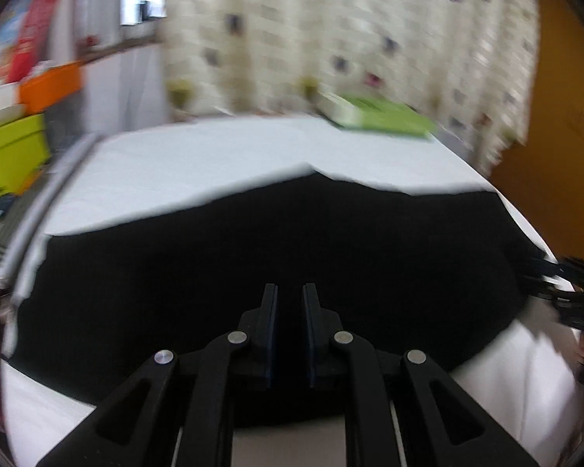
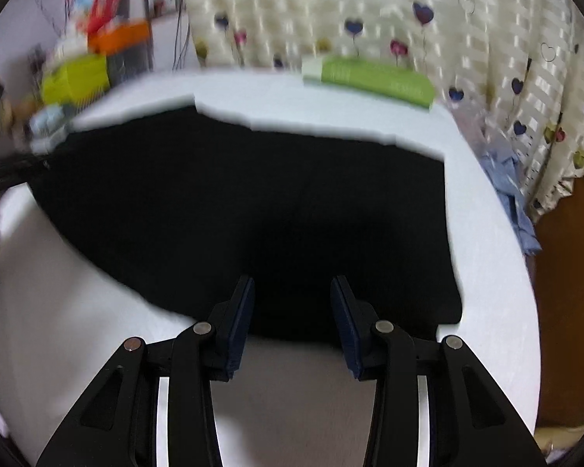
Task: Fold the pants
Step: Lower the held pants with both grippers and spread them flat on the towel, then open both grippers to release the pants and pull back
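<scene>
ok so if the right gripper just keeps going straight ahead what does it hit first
Most likely the black pants spread on the white table cover: the open right gripper points at their near edge. Depth is unclear, so it might touch the cover first.

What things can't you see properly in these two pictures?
- Pants: both views show only a flat black shape; dark and blurred, so legs, waist and folds can't be told.
- Left gripper: narrow gap; whether it pinches cloth is unclear.
- Green book: blurred, title unreadable.
- Boxes at the left: smeared by motion blur.
- Blue cloth: partly hidden behind the table edge.
</scene>
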The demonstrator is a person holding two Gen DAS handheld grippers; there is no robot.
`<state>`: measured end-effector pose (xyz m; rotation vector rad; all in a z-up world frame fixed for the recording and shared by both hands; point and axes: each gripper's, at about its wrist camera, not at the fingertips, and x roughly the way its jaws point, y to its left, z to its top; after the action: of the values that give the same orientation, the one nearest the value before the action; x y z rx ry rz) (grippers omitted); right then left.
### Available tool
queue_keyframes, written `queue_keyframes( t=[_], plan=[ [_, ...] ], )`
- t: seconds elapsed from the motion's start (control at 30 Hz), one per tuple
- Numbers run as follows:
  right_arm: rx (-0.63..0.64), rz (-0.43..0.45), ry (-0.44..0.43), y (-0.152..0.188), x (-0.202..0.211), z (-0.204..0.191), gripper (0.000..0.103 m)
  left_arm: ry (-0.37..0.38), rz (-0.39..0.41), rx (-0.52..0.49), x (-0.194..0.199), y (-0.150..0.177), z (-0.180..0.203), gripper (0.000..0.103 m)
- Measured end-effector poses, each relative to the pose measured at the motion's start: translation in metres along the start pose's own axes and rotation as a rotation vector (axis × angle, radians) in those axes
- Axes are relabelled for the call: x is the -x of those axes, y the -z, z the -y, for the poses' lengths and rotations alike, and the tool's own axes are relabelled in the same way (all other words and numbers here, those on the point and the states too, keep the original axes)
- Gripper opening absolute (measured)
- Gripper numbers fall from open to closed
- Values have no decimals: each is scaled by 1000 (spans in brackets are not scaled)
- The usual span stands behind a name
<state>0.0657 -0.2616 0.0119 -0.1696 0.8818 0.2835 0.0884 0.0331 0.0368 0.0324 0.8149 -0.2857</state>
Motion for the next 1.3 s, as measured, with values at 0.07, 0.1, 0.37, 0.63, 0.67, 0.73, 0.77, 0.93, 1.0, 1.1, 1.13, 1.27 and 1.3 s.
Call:
queue_keyframes(
  t=[0.07, 0.1, 0.37, 0.63, 0.67, 0.73, 0.77, 0.93, 1.0, 1.1, 1.13, 1.27, 1.3],
  plan=[
    [9, 15, 27, 1, 9, -2, 41, 20, -42, -41, -6, 13, 22, 14],
    [9, -1, 31, 2, 9, -2, 41, 24, -67, -53, -11, 18, 28, 14],
    [3, 66, -12, -8, 15, -28, 41, -38, -33, -72, 6, 21, 51, 16],
    [-14, 25, -32, -3, 15, -28, 41, -58, -40, -16, 14, 36, 36, 16],
    [-15, 36, -41, -2, 18, -29, 41, -66, -30, -2, 17, 34, 28, 16],
    [-14, 53, -48, -2, 19, -32, 41, -117, -24, 19, 16, 31, 10, 16],
    [-7, 54, -48, -2, 17, -33, 41, -144, -26, 37, 15, 28, -2, 16],
    [-16, -6, -17, -2, 4, -29, 41, -246, -32, 162, 13, 25, -62, 16],
    [-36, 13, -23, -5, 10, -29, 41, -251, -46, 189, 11, 29, -70, 16],
    [-27, 42, -57, -14, 15, -41, 41, -216, -31, 185, 14, 33, -58, 16],
    [-14, 51, -71, -18, 15, -49, 41, -203, -27, 181, 14, 33, -52, 16],
    [31, 33, -102, -23, 2, -73, 41, -159, -29, 160, 10, 30, -24, 16],
    [32, 23, -106, -24, -1, -76, 41, -151, -39, 159, 7, 30, -20, 16]
  ],
)
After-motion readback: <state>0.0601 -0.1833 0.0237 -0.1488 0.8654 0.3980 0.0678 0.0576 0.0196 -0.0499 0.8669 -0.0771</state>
